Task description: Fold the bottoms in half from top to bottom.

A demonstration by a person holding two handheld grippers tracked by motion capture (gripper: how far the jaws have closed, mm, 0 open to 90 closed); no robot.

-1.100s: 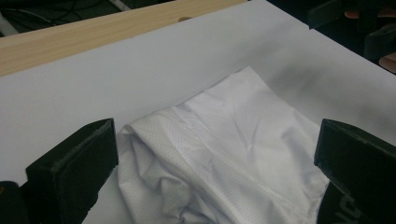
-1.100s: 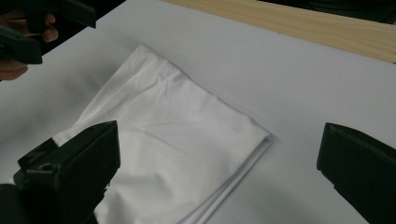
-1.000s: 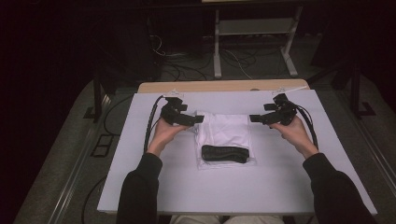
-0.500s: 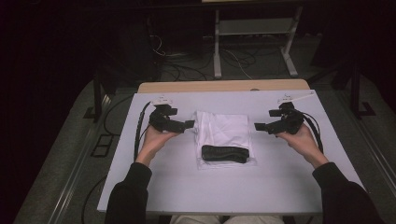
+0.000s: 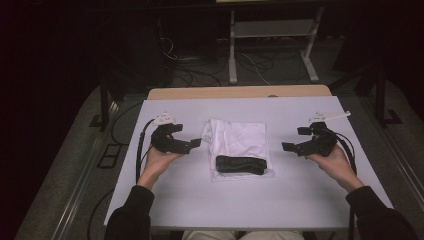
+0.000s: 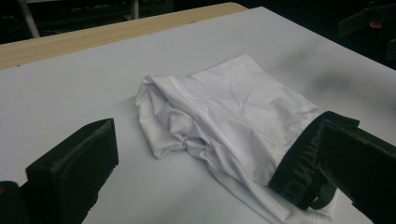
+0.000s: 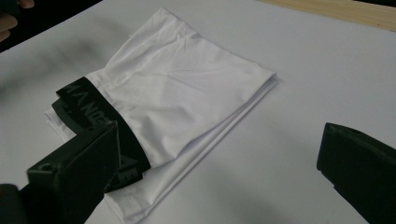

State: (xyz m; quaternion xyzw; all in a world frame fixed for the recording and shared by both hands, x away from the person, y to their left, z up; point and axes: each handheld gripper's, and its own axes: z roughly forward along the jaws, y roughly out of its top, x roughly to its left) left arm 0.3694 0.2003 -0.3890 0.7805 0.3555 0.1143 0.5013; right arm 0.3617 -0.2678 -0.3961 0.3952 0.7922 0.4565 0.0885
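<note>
White folded underwear (image 5: 239, 145), black waistband (image 5: 240, 164) nearest the person, lies mid-table; left gripper (image 5: 192, 145) and right gripper (image 5: 289, 148) have drawn outward, jaws apart, empty; folding looks finished

Overhead plus two close, opposed views

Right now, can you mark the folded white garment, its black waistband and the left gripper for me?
folded white garment (image 5: 239, 141), high view, on the smooth white top panel.
black waistband (image 5: 240, 164), high view, middle of the band.
left gripper (image 5: 194, 145), high view, between its open jaws.
</note>
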